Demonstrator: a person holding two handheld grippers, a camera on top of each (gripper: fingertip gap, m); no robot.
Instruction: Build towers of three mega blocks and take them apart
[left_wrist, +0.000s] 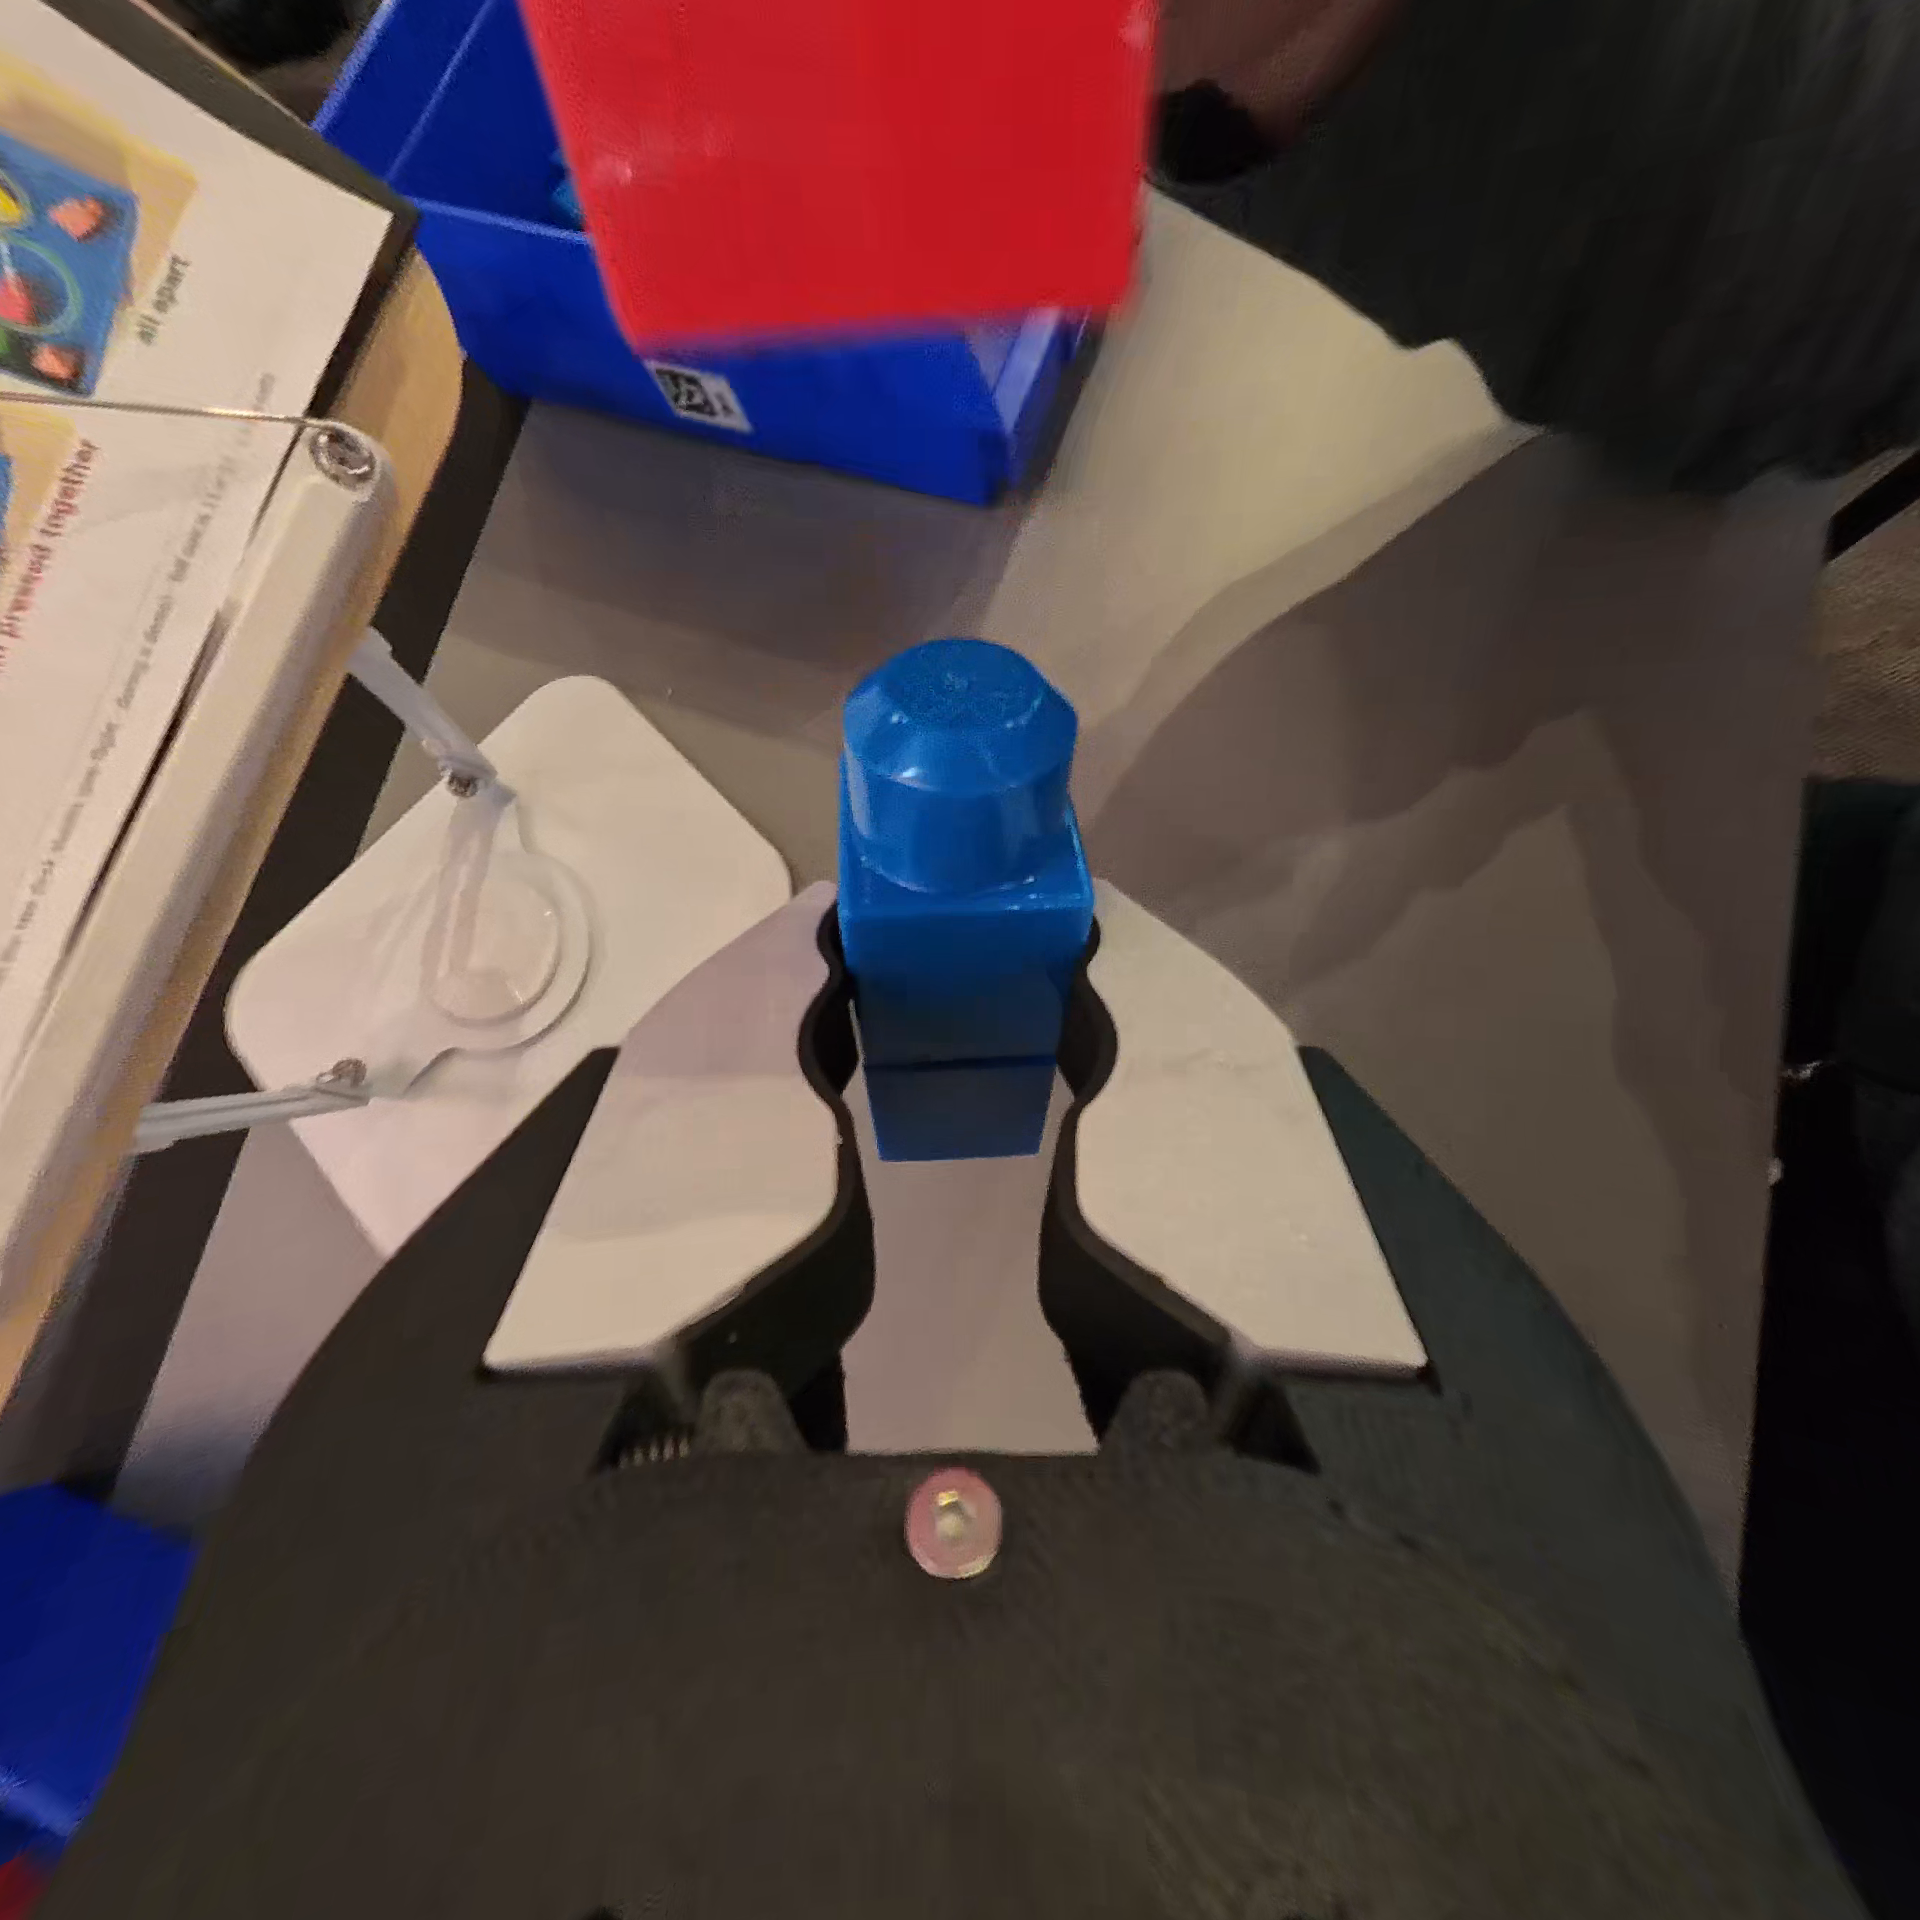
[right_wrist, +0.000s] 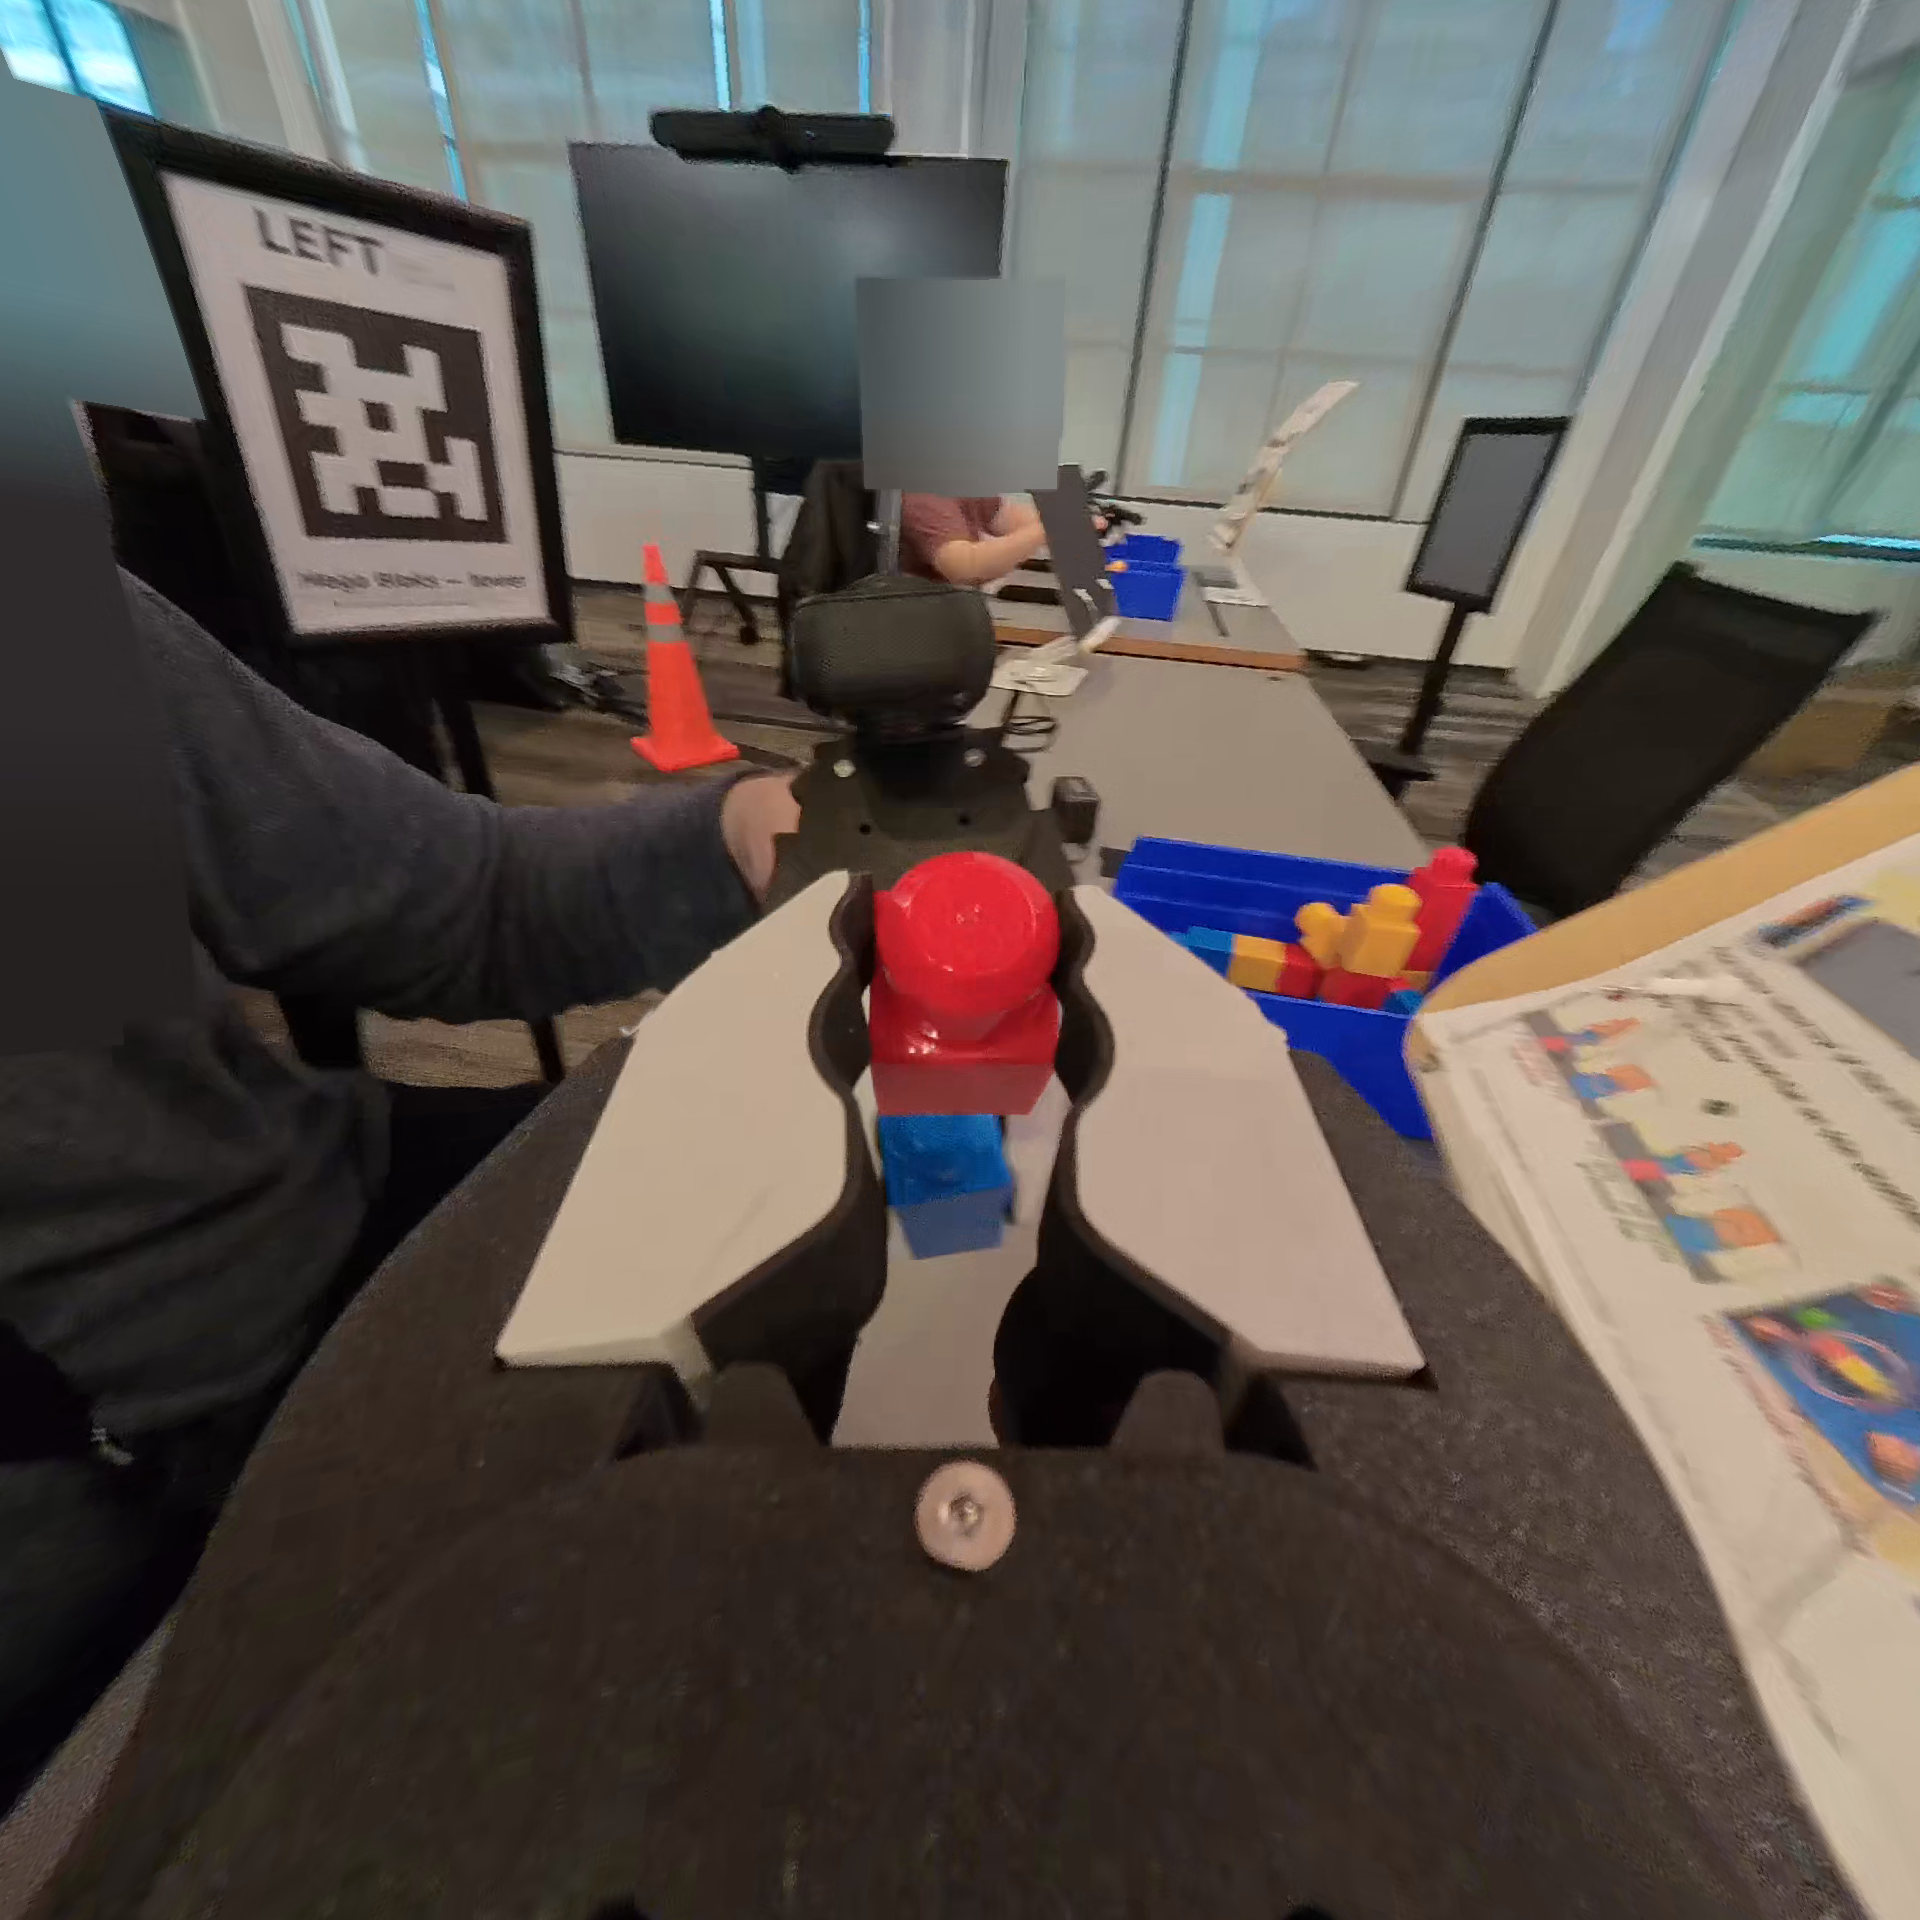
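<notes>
Tall windows lined the far side of the room, with a dark screen (right_wrist: 790, 301), an orange cone (right_wrist: 675, 675) on the floor and a framed marker sign (right_wrist: 364, 405) behind the grey desk (left_wrist: 1299, 727). On that desk the left gripper (left_wrist: 961, 997) had its jaws pinched on a blue block (left_wrist: 956, 894), which stood upright on a second blue block beneath it. Above them, blurred, hung a red block (left_wrist: 862, 156), not yet touching the blue stud. The right gripper (right_wrist: 961, 1008) had its jaws clamped on that red block (right_wrist: 961, 997), stud up, with the blue block (right_wrist: 945, 1184) just below it. A blue bin (right_wrist: 1340, 935) holding more red, yellow and blue blocks sat toward the desk's far edge. A printed instruction sheet (left_wrist: 125, 582) leaned on a clear stand (left_wrist: 499, 935) near the desk's left edge. A person's dark sleeve (right_wrist: 416, 862) reached to the left gripper.
</notes>
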